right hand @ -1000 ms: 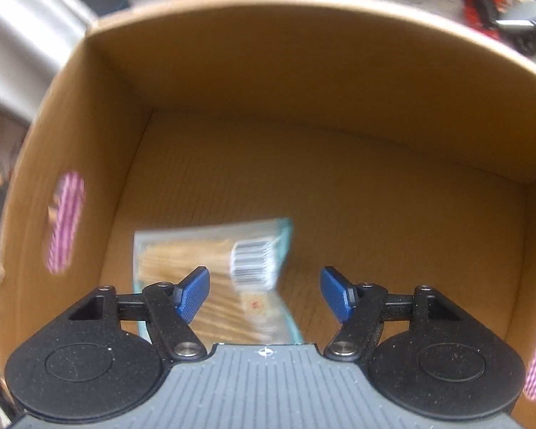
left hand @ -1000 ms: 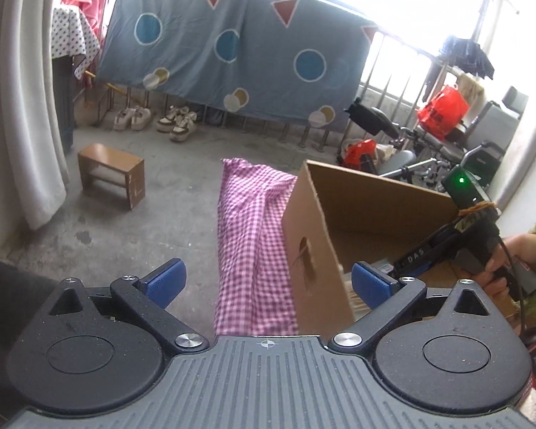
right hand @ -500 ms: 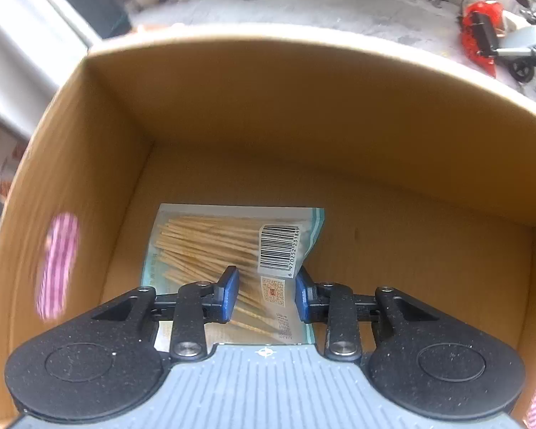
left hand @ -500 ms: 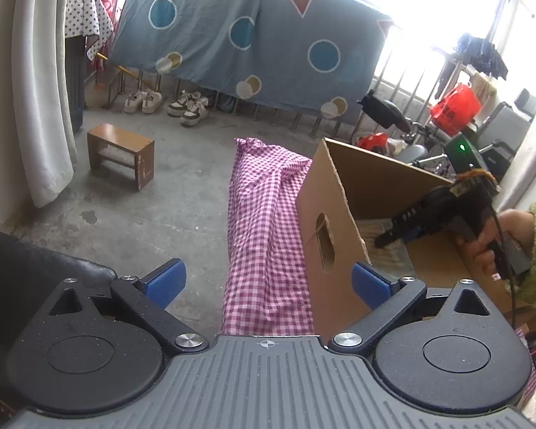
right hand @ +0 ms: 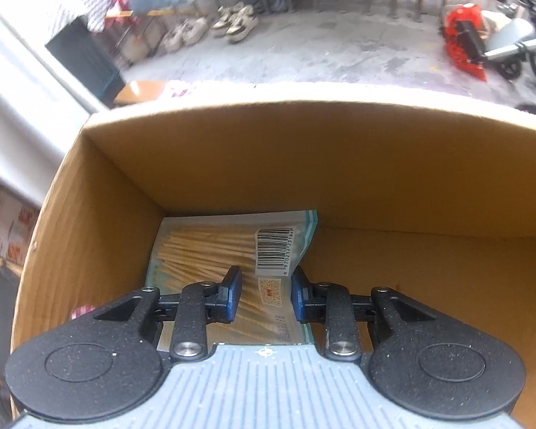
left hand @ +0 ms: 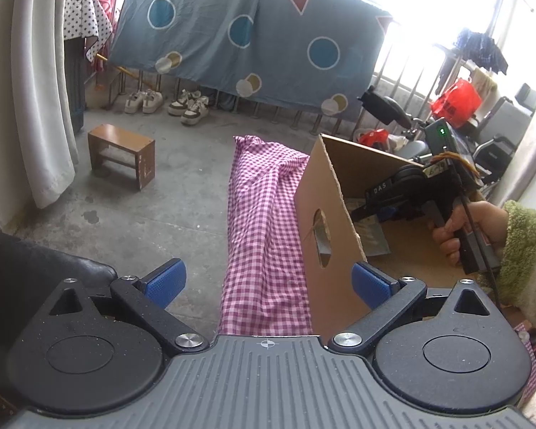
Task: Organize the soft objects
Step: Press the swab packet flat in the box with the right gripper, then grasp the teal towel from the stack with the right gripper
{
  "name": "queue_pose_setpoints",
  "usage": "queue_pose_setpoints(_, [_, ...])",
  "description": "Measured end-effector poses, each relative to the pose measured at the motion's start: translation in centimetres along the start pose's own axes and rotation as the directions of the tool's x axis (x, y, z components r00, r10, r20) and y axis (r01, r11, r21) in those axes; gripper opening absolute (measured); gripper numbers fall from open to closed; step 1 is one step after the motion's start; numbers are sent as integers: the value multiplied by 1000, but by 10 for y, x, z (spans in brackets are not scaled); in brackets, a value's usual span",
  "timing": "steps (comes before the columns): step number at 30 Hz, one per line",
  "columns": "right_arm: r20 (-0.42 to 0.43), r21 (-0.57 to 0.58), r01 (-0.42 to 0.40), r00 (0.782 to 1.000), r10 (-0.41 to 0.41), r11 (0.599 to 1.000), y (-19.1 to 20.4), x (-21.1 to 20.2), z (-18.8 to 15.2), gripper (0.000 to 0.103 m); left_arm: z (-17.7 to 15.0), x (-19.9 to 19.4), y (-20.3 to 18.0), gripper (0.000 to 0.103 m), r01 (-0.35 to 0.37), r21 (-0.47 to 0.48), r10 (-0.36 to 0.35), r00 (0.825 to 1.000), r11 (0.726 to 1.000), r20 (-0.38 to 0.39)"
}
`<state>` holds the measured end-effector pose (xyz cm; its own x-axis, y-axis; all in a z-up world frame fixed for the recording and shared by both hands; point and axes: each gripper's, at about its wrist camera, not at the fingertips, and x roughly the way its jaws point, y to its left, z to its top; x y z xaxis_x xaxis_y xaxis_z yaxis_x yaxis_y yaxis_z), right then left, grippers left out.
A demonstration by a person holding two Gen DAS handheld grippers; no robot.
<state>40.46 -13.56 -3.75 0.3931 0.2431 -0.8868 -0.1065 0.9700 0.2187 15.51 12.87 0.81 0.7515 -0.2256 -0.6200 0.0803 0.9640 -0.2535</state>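
A clear packet of thin wooden sticks [right hand: 203,250] with a barcode label lies flat on the floor of an open cardboard box [right hand: 303,164], in its left corner. My right gripper [right hand: 264,295] hangs just above the packet. Its jaws are closing to a narrow gap and the pads do not press on the packet. In the left wrist view a hand [left hand: 461,228] holds that right gripper [left hand: 386,211] inside the box [left hand: 325,193]. My left gripper [left hand: 268,282] is open and holds nothing. It hovers in front of the box's left wall and a pink checked cloth [left hand: 264,214].
The checked cloth lies beside the box on the left. A small wooden stool [left hand: 121,153] stands on the concrete floor, with several shoes [left hand: 168,102] under a hanging blue sheet [left hand: 250,35]. A grey curtain [left hand: 35,89] hangs at the left. A red bag [left hand: 453,98] is at the right.
The right gripper's jaws went from wide to narrow, and it tilted up so the box's far rim and the floor beyond show. The packet has settled flat. The left gripper barely moved.
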Motion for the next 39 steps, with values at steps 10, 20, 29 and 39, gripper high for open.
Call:
queue_pose_setpoints(10, [15, 12, -17, 1000, 17, 1000, -11, -1, 1, 37, 0, -8, -5, 100, -9, 7, 9, 1000, 1000, 14])
queue_pose_setpoints(20, [200, -50, -38, 979, 48, 998, -12, -100, -18, 46, -8, -44, -22, 100, 15, 65, -23, 992, 998, 120])
queue_pose_setpoints(29, [371, -115, -245, 888, 270, 963, -20, -239, -90, 58, -27, -69, -50, 100, 133, 180, -167, 968, 975, 188])
queue_pose_setpoints(39, [485, 28, -387, 811, 326, 922, -56, -271, -214, 55, -48, -36, -52, 98, 289, 51, -286, 957, 956, -49])
